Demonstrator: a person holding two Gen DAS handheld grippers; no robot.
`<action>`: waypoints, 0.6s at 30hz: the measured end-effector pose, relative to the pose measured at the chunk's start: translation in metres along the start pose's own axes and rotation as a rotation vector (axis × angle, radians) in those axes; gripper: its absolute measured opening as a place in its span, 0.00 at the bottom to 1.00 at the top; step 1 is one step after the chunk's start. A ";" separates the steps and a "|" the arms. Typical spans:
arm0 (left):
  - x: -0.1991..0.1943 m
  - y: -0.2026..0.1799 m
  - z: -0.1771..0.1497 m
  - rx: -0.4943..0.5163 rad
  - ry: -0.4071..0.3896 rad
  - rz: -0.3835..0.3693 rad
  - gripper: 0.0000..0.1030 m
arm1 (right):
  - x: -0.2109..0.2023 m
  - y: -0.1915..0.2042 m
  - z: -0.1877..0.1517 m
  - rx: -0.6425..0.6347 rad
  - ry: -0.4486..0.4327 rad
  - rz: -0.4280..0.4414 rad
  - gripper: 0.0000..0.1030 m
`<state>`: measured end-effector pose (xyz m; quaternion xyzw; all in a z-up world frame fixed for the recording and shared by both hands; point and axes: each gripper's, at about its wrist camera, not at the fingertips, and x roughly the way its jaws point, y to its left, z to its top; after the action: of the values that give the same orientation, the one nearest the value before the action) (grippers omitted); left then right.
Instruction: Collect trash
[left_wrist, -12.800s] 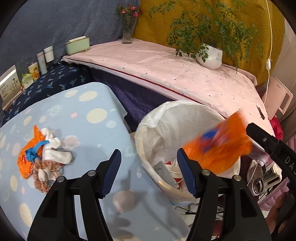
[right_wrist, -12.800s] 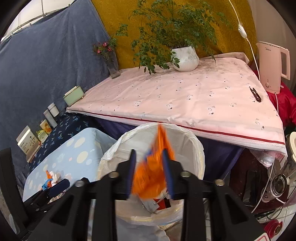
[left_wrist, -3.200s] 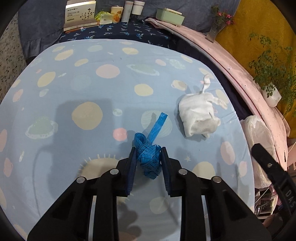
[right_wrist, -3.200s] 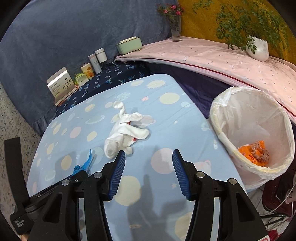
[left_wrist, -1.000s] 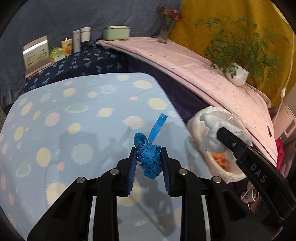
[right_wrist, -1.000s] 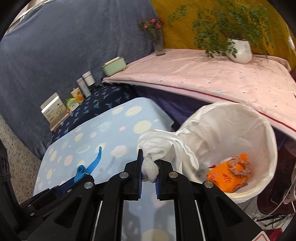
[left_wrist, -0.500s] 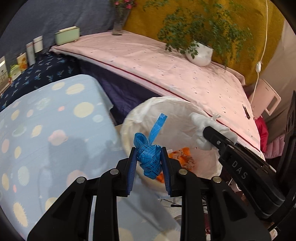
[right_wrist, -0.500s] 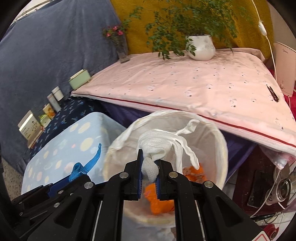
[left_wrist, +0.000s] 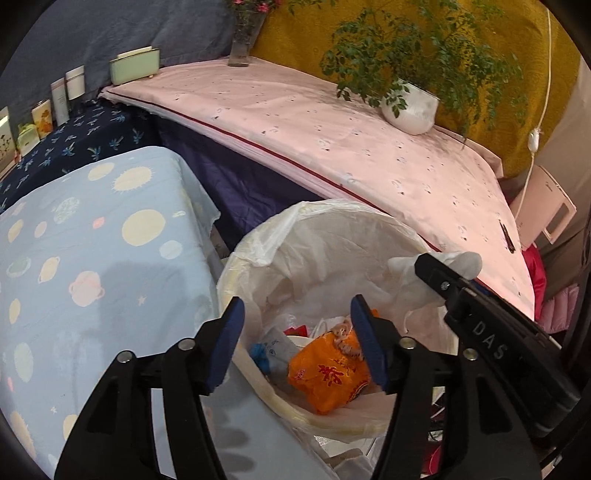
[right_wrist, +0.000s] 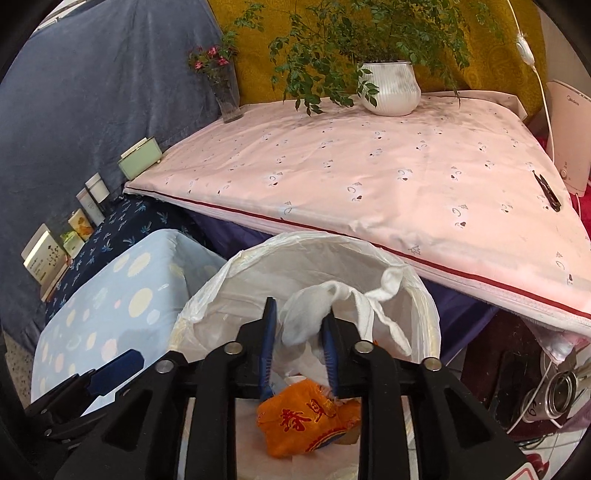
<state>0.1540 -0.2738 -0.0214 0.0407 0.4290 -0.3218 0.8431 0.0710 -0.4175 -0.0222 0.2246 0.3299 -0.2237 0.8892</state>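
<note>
A bin with a white liner (left_wrist: 314, 236) (right_wrist: 229, 280) stands below both grippers. My left gripper (left_wrist: 297, 339) is open, its jaws still opening, with nothing between them. A blue ribbon (left_wrist: 260, 354) lies inside the bin beside an orange wrapper (left_wrist: 328, 373) (right_wrist: 306, 421). My right gripper (right_wrist: 300, 336) hangs over the bin with its jaws opening. The white cloth (right_wrist: 306, 317) (left_wrist: 458, 260) sits loosely between them, a gap showing at the left pad. In the right wrist view the left gripper's blue pad (right_wrist: 114, 369) shows at the lower left.
The light blue spotted table (left_wrist: 92, 258) lies left of the bin. Behind it runs a pink-covered table (left_wrist: 332, 140) with a white plant pot (left_wrist: 410, 107) and a glass vase (right_wrist: 227, 96). Small boxes (right_wrist: 48, 254) line the far left. Clutter and cables (right_wrist: 554, 384) lie at the right.
Both grippers moved from the blue table to over the bin. The left jaws opened and the blue ribbon dropped into the bin. The right jaws widened around the white cloth.
</note>
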 end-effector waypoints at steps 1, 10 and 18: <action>0.000 0.001 0.000 0.000 -0.003 0.007 0.58 | 0.000 0.001 0.000 -0.001 -0.004 0.001 0.31; -0.013 0.011 -0.006 -0.005 -0.023 0.059 0.62 | -0.008 0.016 -0.003 -0.033 -0.011 0.017 0.35; -0.026 0.019 -0.014 -0.012 -0.035 0.092 0.67 | -0.019 0.022 -0.011 -0.041 -0.009 0.014 0.40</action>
<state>0.1439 -0.2405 -0.0146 0.0496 0.4136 -0.2808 0.8646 0.0647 -0.3897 -0.0111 0.2075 0.3291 -0.2117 0.8966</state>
